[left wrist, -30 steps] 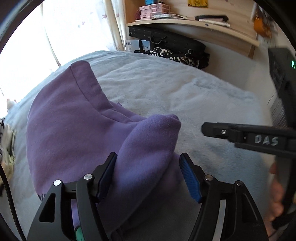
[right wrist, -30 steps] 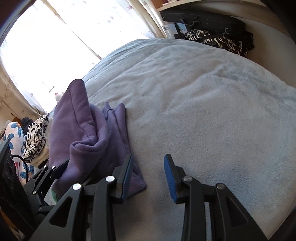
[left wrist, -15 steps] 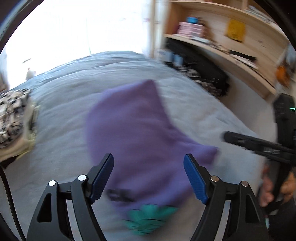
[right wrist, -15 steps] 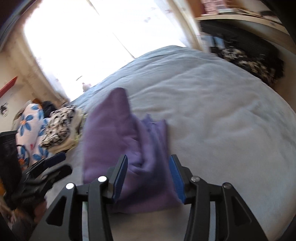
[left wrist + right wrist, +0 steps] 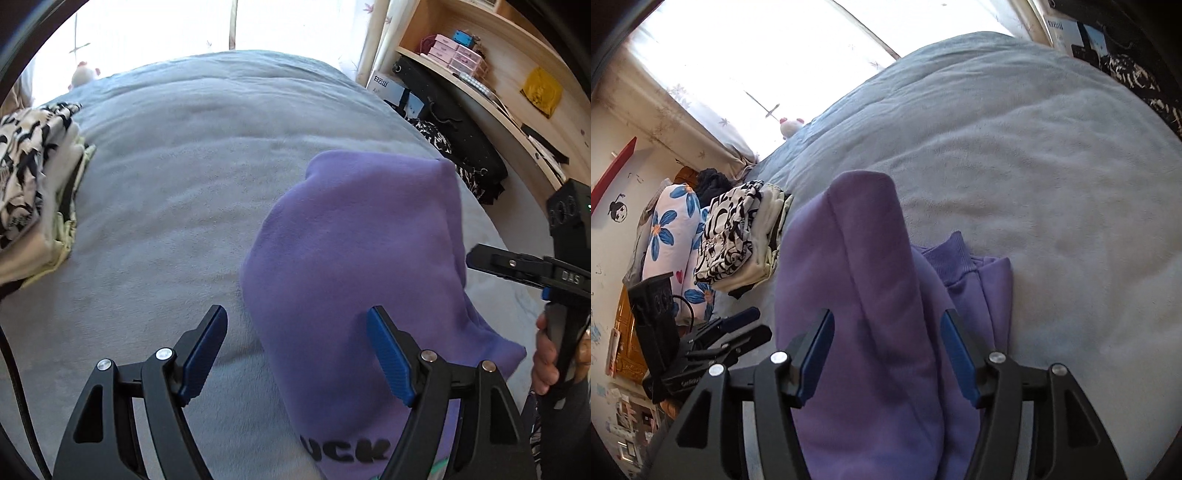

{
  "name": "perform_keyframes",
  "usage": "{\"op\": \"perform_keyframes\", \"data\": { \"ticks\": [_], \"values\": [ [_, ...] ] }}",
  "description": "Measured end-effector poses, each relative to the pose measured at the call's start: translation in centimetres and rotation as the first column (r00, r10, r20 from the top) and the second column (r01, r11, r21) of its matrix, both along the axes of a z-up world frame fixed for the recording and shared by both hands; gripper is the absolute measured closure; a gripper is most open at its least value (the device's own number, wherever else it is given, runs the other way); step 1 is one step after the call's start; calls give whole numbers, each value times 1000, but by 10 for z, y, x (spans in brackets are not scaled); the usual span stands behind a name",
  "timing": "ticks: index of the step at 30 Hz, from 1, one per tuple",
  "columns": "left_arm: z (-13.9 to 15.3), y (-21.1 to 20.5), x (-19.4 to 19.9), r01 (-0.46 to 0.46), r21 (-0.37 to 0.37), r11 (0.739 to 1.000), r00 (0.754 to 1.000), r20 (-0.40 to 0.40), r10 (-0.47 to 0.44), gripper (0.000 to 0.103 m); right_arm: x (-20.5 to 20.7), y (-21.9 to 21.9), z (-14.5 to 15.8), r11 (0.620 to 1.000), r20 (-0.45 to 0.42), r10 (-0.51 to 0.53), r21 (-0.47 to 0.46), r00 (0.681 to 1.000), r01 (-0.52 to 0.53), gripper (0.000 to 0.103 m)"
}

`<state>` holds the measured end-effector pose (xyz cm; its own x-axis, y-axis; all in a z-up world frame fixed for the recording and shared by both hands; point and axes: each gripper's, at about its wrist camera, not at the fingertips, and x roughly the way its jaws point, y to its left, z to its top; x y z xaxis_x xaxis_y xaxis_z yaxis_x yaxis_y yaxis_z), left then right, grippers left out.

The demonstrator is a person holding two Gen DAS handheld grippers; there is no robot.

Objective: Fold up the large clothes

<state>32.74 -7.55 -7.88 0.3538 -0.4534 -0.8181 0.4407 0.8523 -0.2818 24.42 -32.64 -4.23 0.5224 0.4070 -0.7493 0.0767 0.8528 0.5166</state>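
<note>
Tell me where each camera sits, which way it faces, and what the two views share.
Left wrist: on the left gripper, angled down over the grey bed; its jaws open, a hand with the right gripper at the right edge.
Right wrist: on the right gripper, angled down toward the window; its jaws opening above the purple hoodie, left gripper at lower left.
Shared: hoodie, bed, folded clothes pile.

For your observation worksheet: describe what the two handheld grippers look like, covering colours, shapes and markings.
Each gripper, left gripper and right gripper, has angular black fingers with triangular cut-outs, silver rivets and ribbed blue pads. The right gripper carries white "DAS" lettering.
</note>
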Motion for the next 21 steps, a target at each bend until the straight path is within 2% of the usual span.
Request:
{"op": "perform_keyframes", "data": {
  "ticks": [6,10,11,12,13,17,21],
  "values": [
    [-15,-2,19,15,-72,997,999,-34,-18,27,28,6,-18,998,-39,41,43,998,-39,43],
    [-20,-8,25,22,-60,998,999,-24,-23,27,35,17,-24,997,-45,78,16,996,-77,44],
    [-21,-10,26,24,-55,998,999,-22,-25,27,34,18,-24,996,-40,85,4,996,-85,56],
    [-21,-13,27,22,-50,998,1000,-20,-23,27,32,19,-24,996,-37,93,-13,995,-93,77],
    [-21,-15,28,21,-45,999,1000,-17,-22,27,31,18,-24,995,-42,90,-35,995,-92,87],
    [-16,-32,23,44,-31,999,999,-12,-44,27,6,3,-13,996,-3,38,-82,999,-38,91],
    [-10,-63,3,94,31,995,994,47,-96,27,-27,-18,-4,995,27,-37,-97,999,39,91]
  ]
}}
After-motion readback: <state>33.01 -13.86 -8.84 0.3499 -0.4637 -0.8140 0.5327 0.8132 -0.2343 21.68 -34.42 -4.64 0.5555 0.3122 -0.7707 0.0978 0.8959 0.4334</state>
